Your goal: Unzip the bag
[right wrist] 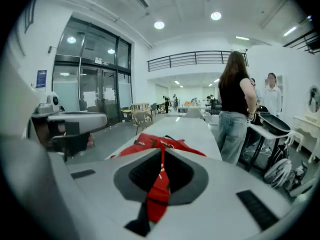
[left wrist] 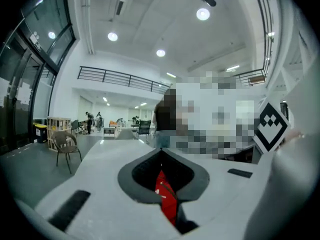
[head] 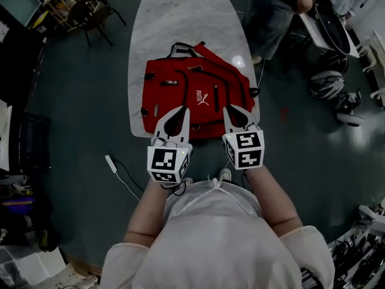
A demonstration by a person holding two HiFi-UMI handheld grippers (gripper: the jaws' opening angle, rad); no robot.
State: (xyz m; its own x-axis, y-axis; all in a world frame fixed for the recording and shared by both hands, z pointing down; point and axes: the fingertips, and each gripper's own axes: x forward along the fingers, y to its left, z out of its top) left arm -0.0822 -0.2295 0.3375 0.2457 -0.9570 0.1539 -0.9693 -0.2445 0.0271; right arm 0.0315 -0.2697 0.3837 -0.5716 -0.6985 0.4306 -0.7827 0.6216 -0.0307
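Red bag (head: 198, 92) lies flat; right claw (head: 228, 109) pinches its edge, left claw (head: 184, 109) closed.

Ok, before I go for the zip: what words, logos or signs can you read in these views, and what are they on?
"puma": white print beside a leaping-cat logo, on the red backpack.
Blue wall sign: too small to read.
Sign above the glass doors: too small to read.
Left marker cube and right marker cube: black-and-white square patterns only, no words.
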